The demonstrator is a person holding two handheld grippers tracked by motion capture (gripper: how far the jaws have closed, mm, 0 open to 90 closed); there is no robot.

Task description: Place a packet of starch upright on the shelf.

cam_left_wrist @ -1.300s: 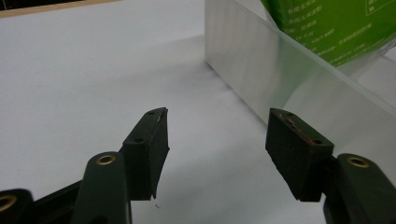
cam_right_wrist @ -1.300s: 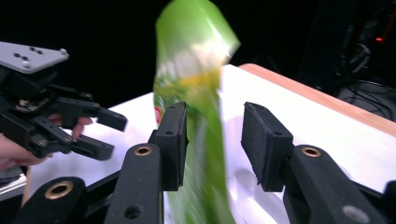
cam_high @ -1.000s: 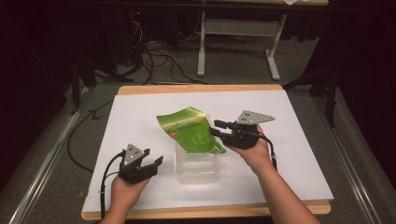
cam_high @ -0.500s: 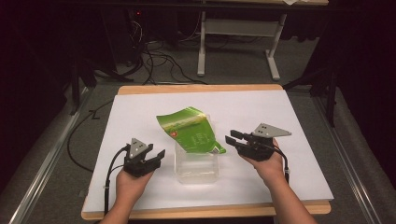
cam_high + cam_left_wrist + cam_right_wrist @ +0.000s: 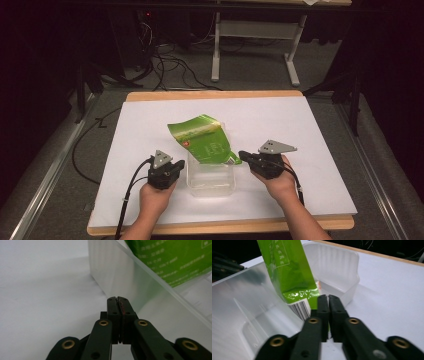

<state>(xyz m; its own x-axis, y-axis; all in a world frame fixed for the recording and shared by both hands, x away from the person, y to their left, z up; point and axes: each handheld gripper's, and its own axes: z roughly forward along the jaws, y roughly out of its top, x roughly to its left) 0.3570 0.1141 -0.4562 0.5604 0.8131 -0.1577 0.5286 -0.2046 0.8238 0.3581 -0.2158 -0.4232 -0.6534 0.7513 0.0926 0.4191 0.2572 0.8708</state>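
A green bag (image 5: 202,140) leans in a clear plastic container (image 5: 211,181) at the middle of the white table; its barcoded lower corner (image 5: 300,307) hangs over the tub's right rim. My left gripper (image 5: 179,166) is shut and holds nothing, close to the tub's left wall (image 5: 112,272) without touching it. From the right, my right gripper (image 5: 242,155) points at the bag's lower corner. In the right gripper view its jaws are shut with nothing visible between them, and the bag's edge (image 5: 312,296) lies just beside and behind the left jaw.
A white sheet (image 5: 310,130) covers the wooden tabletop, with open room on both sides of the tub. Cables (image 5: 127,200) trail from the left gripper over the front edge. A desk frame (image 5: 250,45) stands on the floor beyond the table.
My right gripper drew back from the bag, to the right and toward the person, then closed. The left gripper crept forward and right, toward the tub. The bag stayed leaning in the tub.
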